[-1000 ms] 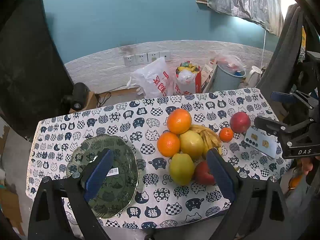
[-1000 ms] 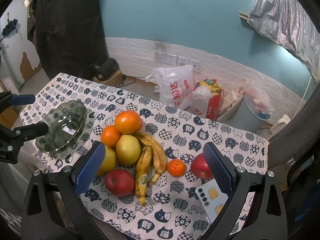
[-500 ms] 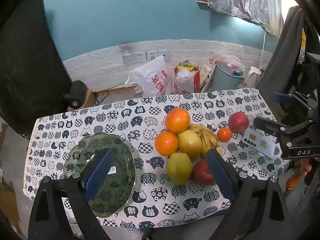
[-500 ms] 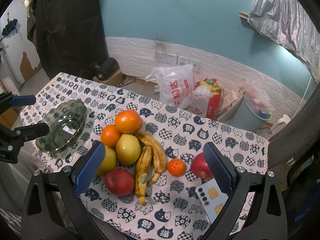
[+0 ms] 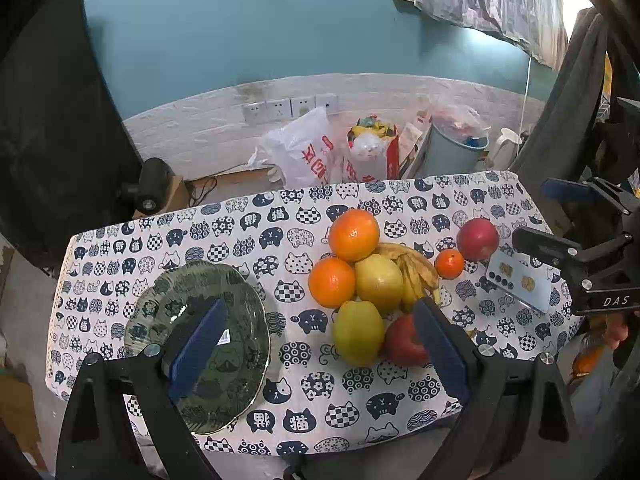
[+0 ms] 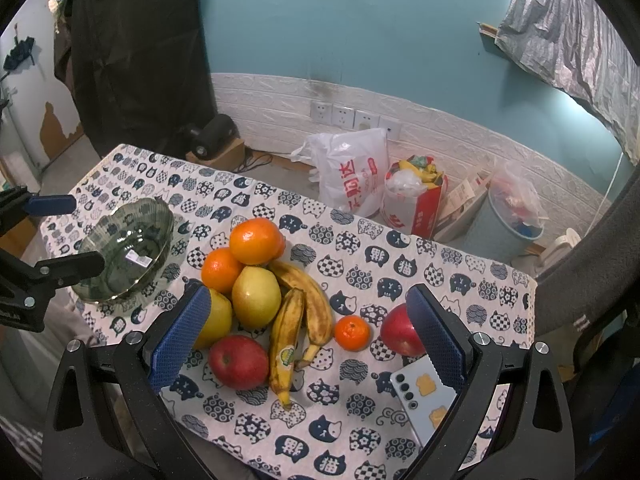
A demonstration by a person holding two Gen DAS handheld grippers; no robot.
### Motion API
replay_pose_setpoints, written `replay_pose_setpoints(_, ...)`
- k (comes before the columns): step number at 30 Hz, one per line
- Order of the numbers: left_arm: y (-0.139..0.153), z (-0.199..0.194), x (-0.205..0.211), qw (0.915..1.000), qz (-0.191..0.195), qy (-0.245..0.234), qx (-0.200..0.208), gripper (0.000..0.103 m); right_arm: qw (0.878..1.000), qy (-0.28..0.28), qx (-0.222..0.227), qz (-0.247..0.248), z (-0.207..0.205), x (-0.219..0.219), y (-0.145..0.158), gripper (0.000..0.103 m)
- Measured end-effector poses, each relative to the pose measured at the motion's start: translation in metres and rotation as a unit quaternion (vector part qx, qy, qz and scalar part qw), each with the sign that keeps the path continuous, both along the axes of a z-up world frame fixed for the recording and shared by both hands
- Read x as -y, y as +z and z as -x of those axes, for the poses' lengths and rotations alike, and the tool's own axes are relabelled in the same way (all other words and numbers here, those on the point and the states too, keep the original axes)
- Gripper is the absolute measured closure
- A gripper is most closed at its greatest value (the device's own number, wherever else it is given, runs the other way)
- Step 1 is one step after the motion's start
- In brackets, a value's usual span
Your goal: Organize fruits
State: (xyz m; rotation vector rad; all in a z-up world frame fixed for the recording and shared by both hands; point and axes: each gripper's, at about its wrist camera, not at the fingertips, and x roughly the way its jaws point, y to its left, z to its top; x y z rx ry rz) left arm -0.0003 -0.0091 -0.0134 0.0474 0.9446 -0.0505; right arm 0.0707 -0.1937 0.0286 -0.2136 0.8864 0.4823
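A pile of fruit lies mid-table: two oranges [image 5: 353, 234] [image 5: 331, 282], two yellow-green pears [image 5: 379, 282] [image 5: 358, 332], bananas [image 6: 301, 322] and a red apple [image 6: 239, 361]. A small mandarin [image 6: 352, 333] and a second red apple [image 6: 400, 334] sit apart to the right. An empty green glass bowl [image 5: 224, 376] stands at the left. My left gripper [image 5: 320, 344] hovers open above the near table edge, between bowl and pile. My right gripper [image 6: 308, 340] hangs open over the bananas, holding nothing.
A light blue phone [image 6: 424, 398] lies near the right front corner of the cat-print tablecloth [image 5: 280, 236]. Behind the table stand a white plastic bag [image 5: 304, 152], a red box [image 5: 372, 156] and a blue bin [image 5: 452, 148] against the wall.
The left wrist view has shifted slightly: the table and fruit drifted left and up in frame. The right wrist view is practically unchanged. Both grippers stay open.
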Motion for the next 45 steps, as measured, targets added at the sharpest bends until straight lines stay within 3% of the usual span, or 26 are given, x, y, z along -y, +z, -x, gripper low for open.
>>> replay_pose_setpoints(22,-0.013,-0.01,-0.005,0.9996,0.007,-0.002,-0.025,0.008,1.0,-0.01,-0.02,0.009,0.0,0.007,-0.007,0.007)
replay_pose_setpoints(26,-0.026,-0.018,-0.009,0.9986,0.019,0.003,-0.05,0.008,0.999,-0.018,-0.03,0.021,-0.005,0.007,-0.012,0.007)
replay_pose_setpoints(30,-0.044,-0.029,-0.007,0.9974,0.004,0.009,-0.071,0.008,0.998,-0.035,-0.041,0.031,-0.014,0.013,-0.017,0.007)
replay_pose_setpoints(35,-0.064,-0.04,-0.009,0.9941,0.024,0.017,-0.104,0.008,0.996,-0.056,-0.06,0.032,-0.027,0.024,-0.027,0.007)
replay_pose_setpoints(45,-0.107,-0.064,0.005,0.9864,0.022,0.026,-0.161,0.008,0.988,-0.093,-0.108,0.062,-0.071,0.048,-0.067,0.007)
